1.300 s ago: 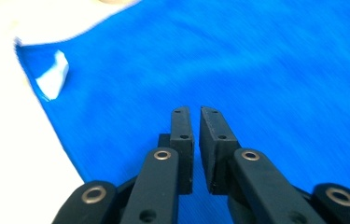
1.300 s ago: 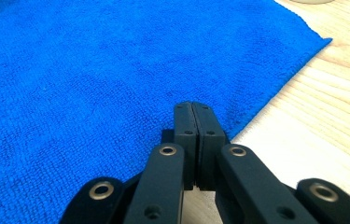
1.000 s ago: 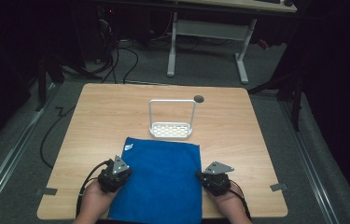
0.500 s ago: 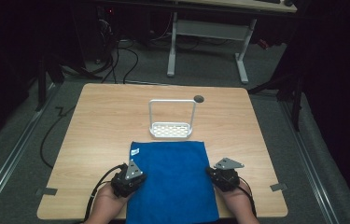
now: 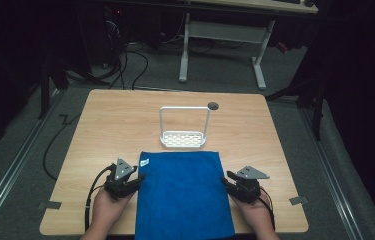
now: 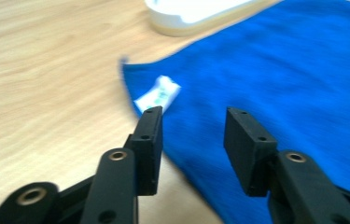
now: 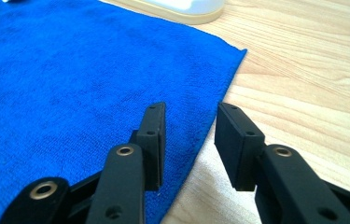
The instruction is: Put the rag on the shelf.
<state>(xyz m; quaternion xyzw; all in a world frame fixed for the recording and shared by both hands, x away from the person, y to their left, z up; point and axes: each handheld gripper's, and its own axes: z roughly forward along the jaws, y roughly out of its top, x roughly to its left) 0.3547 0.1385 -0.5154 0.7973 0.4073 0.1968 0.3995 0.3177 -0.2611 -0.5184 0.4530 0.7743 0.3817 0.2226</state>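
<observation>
The blue cloth (image 5: 182, 192) lies flat on the tabletop (image 5: 105, 130), with the left gripper (image 5: 134, 180) and right gripper (image 5: 227, 178) at opposite edges, fingers spread and empty, seemingly poised to pinch both sides together.

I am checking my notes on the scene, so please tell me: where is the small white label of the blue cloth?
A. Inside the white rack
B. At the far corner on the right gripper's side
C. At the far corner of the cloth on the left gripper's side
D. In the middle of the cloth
C: the white label sits at the far corner of the blue cloth, just ahead of the open left gripper.
</observation>
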